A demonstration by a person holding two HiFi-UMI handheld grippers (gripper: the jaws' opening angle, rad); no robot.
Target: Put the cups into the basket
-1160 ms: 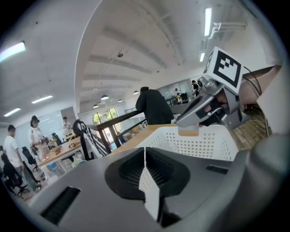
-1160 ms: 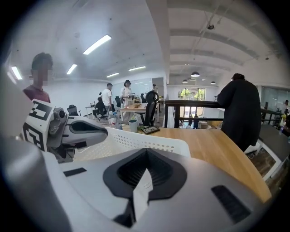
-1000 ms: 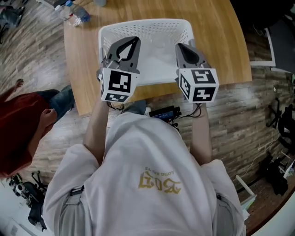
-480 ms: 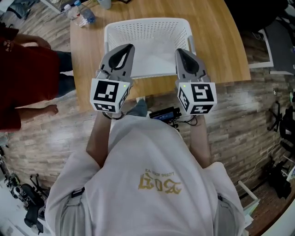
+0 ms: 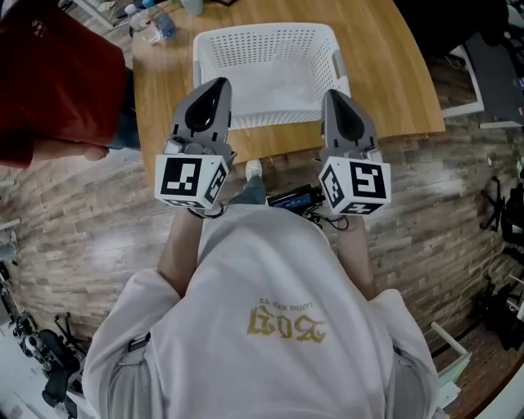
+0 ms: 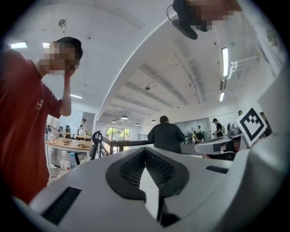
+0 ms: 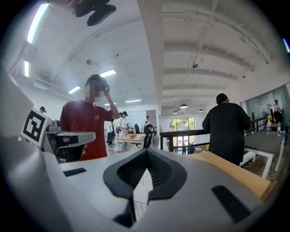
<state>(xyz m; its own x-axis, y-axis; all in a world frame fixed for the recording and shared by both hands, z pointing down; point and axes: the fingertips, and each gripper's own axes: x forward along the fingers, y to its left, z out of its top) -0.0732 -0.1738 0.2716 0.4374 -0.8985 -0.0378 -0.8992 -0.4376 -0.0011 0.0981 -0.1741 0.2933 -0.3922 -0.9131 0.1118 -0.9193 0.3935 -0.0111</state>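
The white perforated basket [image 5: 262, 65] stands empty on the wooden table [image 5: 385, 74]. No cup shows inside it or on the table near it. My left gripper [image 5: 214, 83] hovers at the basket's near left corner, jaws shut with nothing between them. My right gripper [image 5: 335, 95] hovers at the near right corner, also shut and empty. In the left gripper view the left gripper [image 6: 145, 151] points level across the room. In the right gripper view the right gripper [image 7: 146, 152] does the same, with a strip of the basket [image 7: 143, 180] showing below the jaws.
A person in a red shirt [image 5: 57, 74] stands close at the table's left side. Plastic bottles [image 5: 155, 24] sit at the table's far left corner. A dark device with cables [image 5: 291, 199] lies below the near table edge. Another person in black [image 7: 226, 131] stands behind the table.
Both grippers have drawn back from over the basket toward my body and risen. The basket now shows almost whole. The person in red has moved in closer at the upper left.
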